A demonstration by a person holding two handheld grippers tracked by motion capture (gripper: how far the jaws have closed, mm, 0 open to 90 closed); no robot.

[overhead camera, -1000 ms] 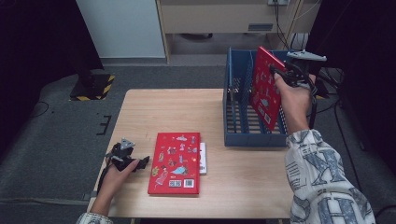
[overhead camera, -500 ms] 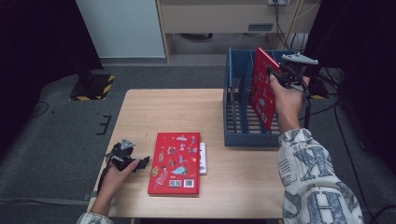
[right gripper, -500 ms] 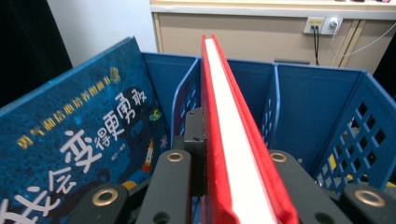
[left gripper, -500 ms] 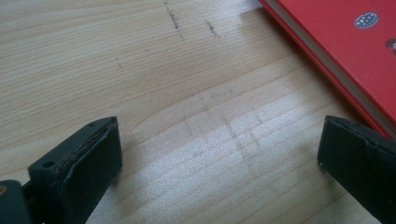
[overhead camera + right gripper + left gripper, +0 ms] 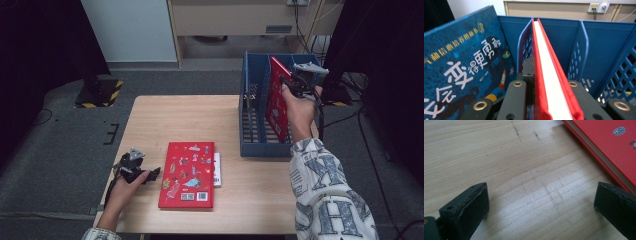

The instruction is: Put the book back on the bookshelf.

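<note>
High view: the right gripper (image 5: pixel 300 80) clamps an upright red book (image 5: pixel 276 102), lowering it into the blue rack (image 5: pixel 250 125) on the bench (image 5: pixel 200 115); next, probably ease it down and release.

Left gripper view: jaws wide apart, empty, another red book (image 5: pixel 609 142) just beside.

Right gripper view: a blue book (image 5: pixel 461 67) fills the neighbouring slot.

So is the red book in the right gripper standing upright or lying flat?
Upright: the red book stands on edge in the blue rack, clamped by the right gripper.
</note>
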